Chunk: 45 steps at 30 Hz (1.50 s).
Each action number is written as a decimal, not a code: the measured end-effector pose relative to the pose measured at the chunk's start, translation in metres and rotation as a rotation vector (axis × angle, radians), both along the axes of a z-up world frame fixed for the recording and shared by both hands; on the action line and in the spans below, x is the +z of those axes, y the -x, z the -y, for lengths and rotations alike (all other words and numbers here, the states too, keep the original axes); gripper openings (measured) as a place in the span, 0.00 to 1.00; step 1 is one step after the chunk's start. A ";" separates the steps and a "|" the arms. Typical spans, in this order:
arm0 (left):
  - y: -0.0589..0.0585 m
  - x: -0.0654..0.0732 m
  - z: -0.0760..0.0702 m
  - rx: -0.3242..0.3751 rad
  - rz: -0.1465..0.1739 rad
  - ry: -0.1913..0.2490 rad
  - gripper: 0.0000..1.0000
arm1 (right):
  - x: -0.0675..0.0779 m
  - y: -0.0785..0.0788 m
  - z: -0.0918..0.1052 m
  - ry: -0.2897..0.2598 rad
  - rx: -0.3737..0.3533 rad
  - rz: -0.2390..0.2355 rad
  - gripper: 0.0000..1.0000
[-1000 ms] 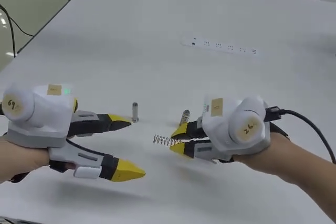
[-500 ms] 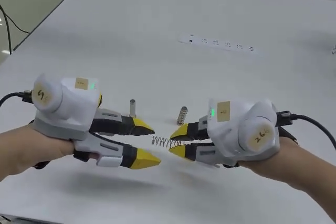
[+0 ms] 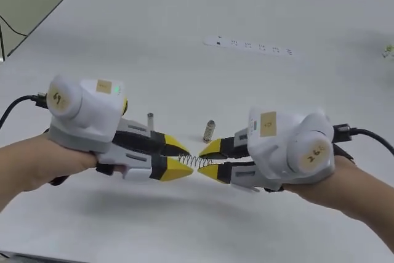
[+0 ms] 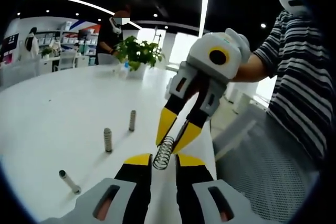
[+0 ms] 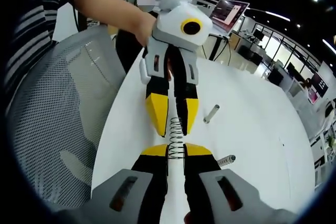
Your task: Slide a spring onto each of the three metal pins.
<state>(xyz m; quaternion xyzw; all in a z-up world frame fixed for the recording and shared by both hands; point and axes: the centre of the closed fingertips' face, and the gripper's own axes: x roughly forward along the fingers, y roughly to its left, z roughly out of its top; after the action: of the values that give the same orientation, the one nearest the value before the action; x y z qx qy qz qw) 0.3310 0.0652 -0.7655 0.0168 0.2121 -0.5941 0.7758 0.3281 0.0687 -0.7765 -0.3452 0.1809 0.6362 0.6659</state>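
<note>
Meeting tip to tip over the white workbench (image 3: 289, 109), the two hand-held grippers share one loose spring (image 3: 195, 162), which lies roughly level between them. Right gripper (image 3: 203, 161): yellow-tipped jaws pinched onto one end of the spring. Left gripper (image 3: 186, 161): jaws drawn narrow around the opposite end, one on each side of the coil; whether they actually grip it or merely flank it cannot be told from the left gripper view. Just beyond the left gripper a bare metal pin (image 3: 149, 120) stands upright. A second pin (image 3: 210, 130), already wearing a spring, stands beyond the jaw tips. The left gripper view shows a third pin (image 4: 132, 120) farther along the row. A white power strip (image 3: 252, 47) lies well apart, toward the far side.
</note>
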 end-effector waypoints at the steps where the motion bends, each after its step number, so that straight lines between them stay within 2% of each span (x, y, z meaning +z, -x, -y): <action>1: 0.000 0.000 0.000 0.001 -0.001 0.002 0.08 | 0.000 0.000 0.000 -0.002 -0.001 -0.001 0.08; 13: 0.002 0.001 0.001 0.005 -0.001 0.015 0.05 | 0.001 0.004 0.001 -0.010 -0.002 -0.004 0.08; 16: 0.003 0.002 0.002 0.000 0.008 0.019 0.05 | 0.002 0.004 0.002 -0.018 -0.006 -0.010 0.08; 30: 0.007 0.006 0.004 -0.031 0.011 0.036 0.02 | 0.005 0.006 0.004 -0.025 0.007 -0.012 0.08; 41: 0.011 0.004 0.005 -0.053 0.005 0.024 0.02 | 0.004 0.008 0.011 -0.030 -0.015 -0.062 0.10; 45: 0.011 0.005 0.005 -0.056 0.001 0.028 0.02 | -0.003 0.009 0.017 -0.014 -0.025 -0.080 0.12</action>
<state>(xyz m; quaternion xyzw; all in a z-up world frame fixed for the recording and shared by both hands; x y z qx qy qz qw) 0.3198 0.0606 -0.7608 0.0122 0.2028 -0.6185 0.7591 0.3195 0.0512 -0.7790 -0.3127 0.2072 0.6425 0.6682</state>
